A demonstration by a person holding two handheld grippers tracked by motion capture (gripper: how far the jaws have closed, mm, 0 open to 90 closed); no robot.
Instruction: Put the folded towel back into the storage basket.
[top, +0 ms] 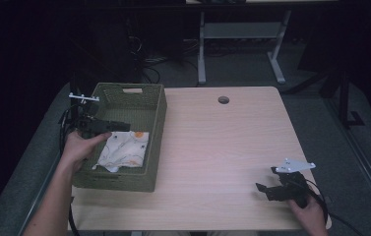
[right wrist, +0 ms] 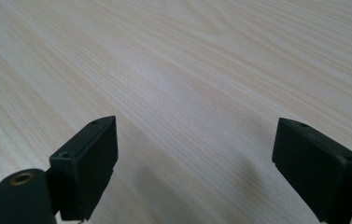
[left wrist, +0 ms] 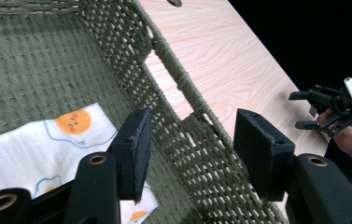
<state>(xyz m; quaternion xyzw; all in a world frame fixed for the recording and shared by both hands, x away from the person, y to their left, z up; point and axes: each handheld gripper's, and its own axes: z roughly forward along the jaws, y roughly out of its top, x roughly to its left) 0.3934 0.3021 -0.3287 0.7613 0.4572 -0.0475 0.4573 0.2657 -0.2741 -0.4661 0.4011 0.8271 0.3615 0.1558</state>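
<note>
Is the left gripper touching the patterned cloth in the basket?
Apart. In the left gripper view the left gripper has open jaws with nothing between them, and the cloth lies flat on the basket floor beneath.

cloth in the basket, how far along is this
Done, it seems: the folded patterned cloth lies flat inside the green woven basket. In hand: nothing; the left hand-held gripper hangs open above the cloth, near the basket's wall. The right hand-held gripper sits open over bare table. Left: probably just withdrawing.

cloth in basket, basket on table left side, right gripper over table's near right corner
</note>
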